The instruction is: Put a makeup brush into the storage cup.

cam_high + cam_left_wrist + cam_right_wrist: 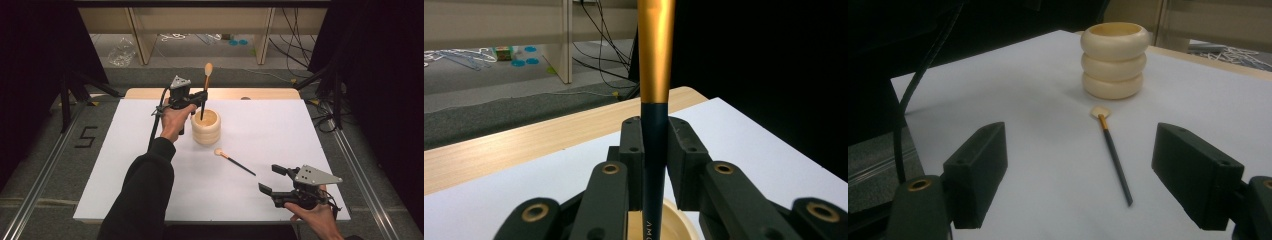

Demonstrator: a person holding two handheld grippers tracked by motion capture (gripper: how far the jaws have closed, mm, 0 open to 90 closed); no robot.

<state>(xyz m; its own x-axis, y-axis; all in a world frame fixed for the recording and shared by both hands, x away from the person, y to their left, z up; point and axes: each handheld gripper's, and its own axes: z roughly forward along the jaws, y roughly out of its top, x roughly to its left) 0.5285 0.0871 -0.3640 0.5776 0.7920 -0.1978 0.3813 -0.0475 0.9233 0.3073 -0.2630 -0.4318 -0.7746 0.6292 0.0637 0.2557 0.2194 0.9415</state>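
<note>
A cream ribbed holder (pixel 206 126) stands mid-table on the white sheet (pixel 125 165). My left gripper (pixel 202 96) is shut on a makeup brush (pixel 205 85) held upright, its dark handle end dipping into the holder and its bristle head up. In the left gripper view the jaws pinch the dark handle (pixel 655 165) below the gold ferrule (pixel 655 50), with the holder's rim (pixel 674 220) beneath. A second brush (pixel 234 161) lies flat on the sheet. My right gripper (pixel 272 179) stands open near the front right; in its own view the brush (pixel 1113 155) lies ahead between the jaws, the holder (pixel 1114 59) beyond.
The wooden table edge (pixel 240 93) runs along the back of the sheet. Behind it are shelf legs (pixel 264 35), cables (pixel 295 50) and a plastic bag (pixel 121 52) on the floor. Dark stands flank both sides.
</note>
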